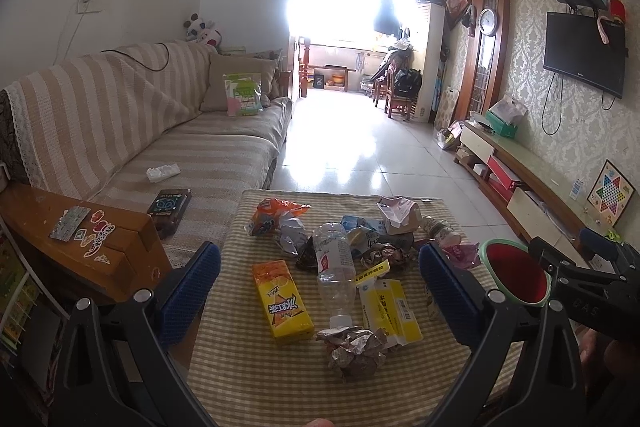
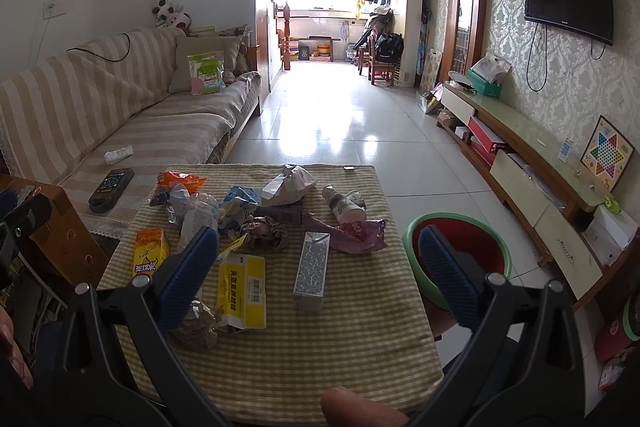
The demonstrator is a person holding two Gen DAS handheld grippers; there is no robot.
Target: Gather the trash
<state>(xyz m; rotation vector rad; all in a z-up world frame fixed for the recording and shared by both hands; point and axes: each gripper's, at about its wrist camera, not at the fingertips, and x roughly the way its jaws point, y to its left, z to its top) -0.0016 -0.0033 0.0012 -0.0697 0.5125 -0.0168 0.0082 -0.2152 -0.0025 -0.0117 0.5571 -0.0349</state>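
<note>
A: Left wrist view first. Where does the trash lie?

B: Ahead of the left gripper (image 1: 320, 291), between its two blue fingers (image 1: 191, 291). A clear plastic bottle (image 1: 335, 269) lies in the middle, cap toward the camera. A yellow drink carton (image 1: 282, 301) is just left of it, a yellow and white medicine box (image 1: 390, 309) just right, and a crumpled foil ball (image 1: 354, 349) sits nearest the camera. Farther back are an orange snack bag (image 1: 276, 213) and more wrappers.

A: The surface and room?

B: Everything rests on a low table with a checked cloth (image 1: 256, 379). A striped sofa (image 1: 132, 131) stands to the left, a television (image 1: 584, 53) hangs on the right wall, and a green-rimmed red basin (image 1: 514, 273) sits at the table's right edge.

A: And the gripper?

B: Spread wide, holding nothing, touching nothing. The right gripper (image 1: 592, 283) shows at the far right beside the basin; from here I cannot tell its opening.

A: Right wrist view?

B: The right gripper (image 2: 318, 259) also faces the pile. A grey carton (image 2: 312, 269) lies between its fingers, the same medicine box (image 2: 242, 291) by the left finger (image 2: 188, 275), and a paper cup (image 2: 345, 203) on its side and a purple wrapper (image 2: 352, 233) are beyond. The basin (image 2: 468, 239) sits behind the right finger, on the tiled floor (image 2: 340, 123) beside the table.

A: Its state?

B: Wide apart and empty.
</note>
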